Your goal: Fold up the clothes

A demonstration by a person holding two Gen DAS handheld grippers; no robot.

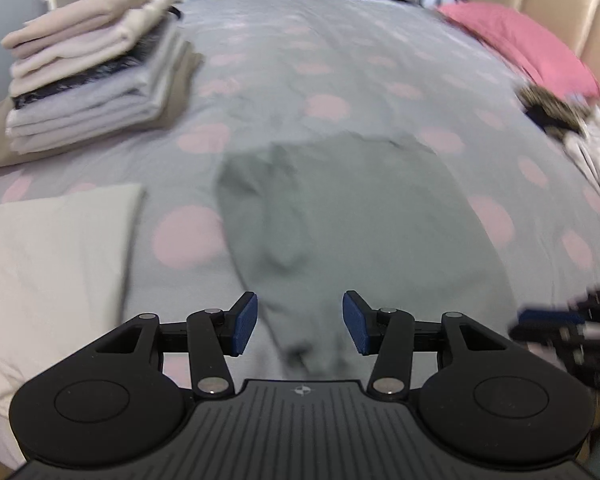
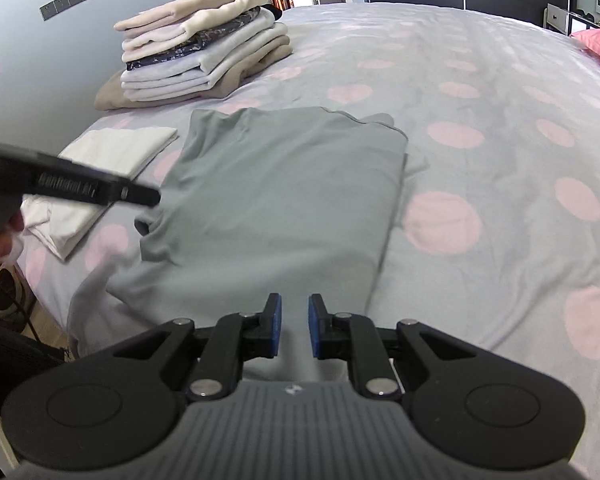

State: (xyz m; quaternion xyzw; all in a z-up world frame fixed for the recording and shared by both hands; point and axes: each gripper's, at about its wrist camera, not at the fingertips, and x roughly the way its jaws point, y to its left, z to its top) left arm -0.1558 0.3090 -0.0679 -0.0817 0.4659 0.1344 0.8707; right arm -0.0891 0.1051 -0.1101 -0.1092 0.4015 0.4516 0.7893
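A grey-green garment (image 2: 276, 196) lies partly folded on the bed, its right edge a straight fold and its left side bunched. It also shows in the left wrist view (image 1: 352, 220). My left gripper (image 1: 300, 326) is open and empty, just above the garment's near edge. It also shows in the right wrist view (image 2: 80, 190) over the garment's left side. My right gripper (image 2: 294, 330) is open with a narrow gap, empty, above the garment's near edge. It shows blurred at the right edge of the left wrist view (image 1: 548, 320).
A stack of folded clothes (image 2: 204, 52) sits at the far left of the bed (image 2: 500, 140). A folded white garment (image 2: 100, 168) lies left of the grey-green one. A pink pillow (image 1: 520, 44) and a pile of unfolded clothes (image 1: 572, 128) lie at the right.
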